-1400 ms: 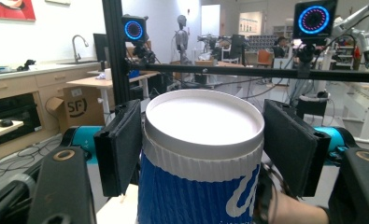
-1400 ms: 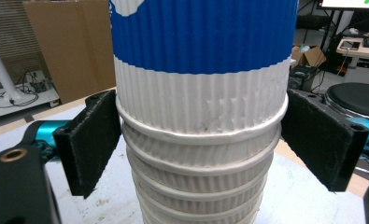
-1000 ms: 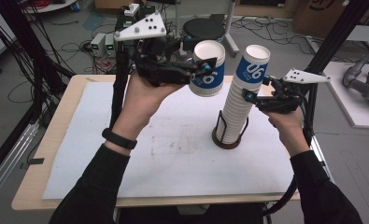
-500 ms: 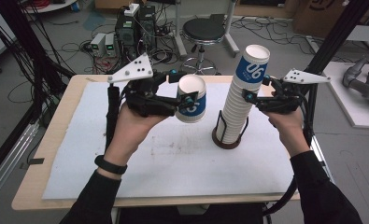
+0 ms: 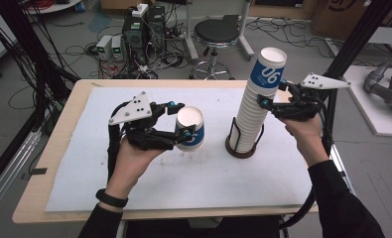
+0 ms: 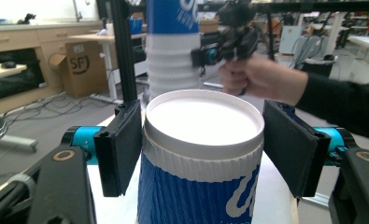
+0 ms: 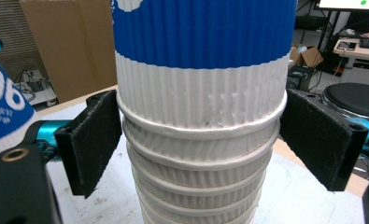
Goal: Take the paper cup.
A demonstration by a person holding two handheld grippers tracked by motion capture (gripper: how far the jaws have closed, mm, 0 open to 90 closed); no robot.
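The person leans in over the desk [image 5: 54,148] with both forearms stretched forward across the white sheet [image 5: 183,183] that covers it. The left hand [image 5: 134,158], a dark band at its wrist, holds the left gripper [image 5: 181,119] low over the middle of the sheet, turned inward toward the right. A single paper cup [image 5: 189,128], blue below and white near the rim, sits upright between its jaws with its mouth open to the ceiling. In the left gripper view the jaws stand on either side of the cup's upper part; the one at the left of that view is against the rim, while the other stands slightly off, so I cannot tell whether the cup is truly gripped or only bracketed.

The right hand [image 5: 302,131] is raised higher, its wrist bent, holding the right gripper [image 5: 269,101] against the upper part of a tall stack of cups [image 5: 255,104]. The stack stands in a dark round holder [image 5: 243,148] on the right half of the sheet and leans a little. In the right gripper view the jaws flank the stack at the ridged white rims just under the top cup's blue band; the left one touches, and the right one sits close beside it.

Behind the desk, a round stool [image 5: 216,32] stands on the floor among cables.
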